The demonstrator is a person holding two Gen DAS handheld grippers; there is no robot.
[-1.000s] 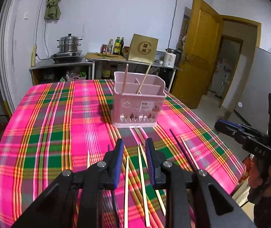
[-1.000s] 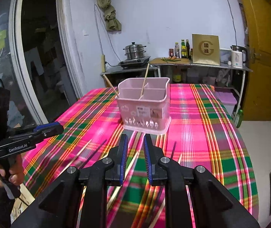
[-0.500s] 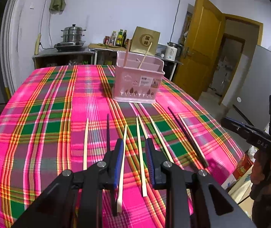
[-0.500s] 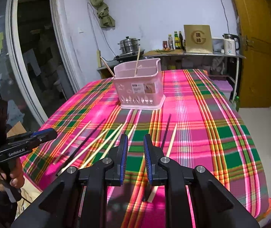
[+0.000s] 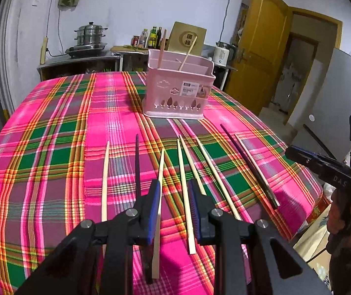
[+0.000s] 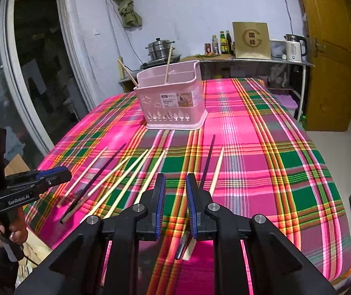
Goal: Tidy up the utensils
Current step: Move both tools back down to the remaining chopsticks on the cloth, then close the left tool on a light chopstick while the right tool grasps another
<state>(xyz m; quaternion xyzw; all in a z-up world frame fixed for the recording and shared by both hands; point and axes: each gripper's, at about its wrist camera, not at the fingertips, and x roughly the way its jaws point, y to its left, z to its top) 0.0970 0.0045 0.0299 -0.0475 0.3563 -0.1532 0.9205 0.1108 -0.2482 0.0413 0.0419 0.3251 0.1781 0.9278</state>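
Observation:
A pink utensil basket (image 5: 179, 91) stands mid-table with two wooden chopsticks (image 5: 162, 48) upright in it; it also shows in the right wrist view (image 6: 173, 103). Several wooden chopsticks (image 5: 185, 191) and two dark ones (image 5: 137, 164) lie in a row on the plaid cloth in front of it. My left gripper (image 5: 174, 209) is open and empty, low over the near ends of the middle chopsticks. My right gripper (image 6: 174, 202) is open and empty above a dark chopstick (image 6: 207, 159) and a wooden one (image 6: 217, 167) at the row's right end.
The table with its pink plaid cloth (image 5: 52, 147) drops off at the near edge and the right edge (image 6: 335, 221). A counter with a steamer pot (image 5: 89, 36), bottles and a kettle (image 6: 295, 48) stands behind. A yellow door (image 5: 256, 49) is at the right.
Both grippers have drawn back from the basket toward the near edge of the table and tilted down, so the row of chopsticks lies in view below them. Both jaws stay open.

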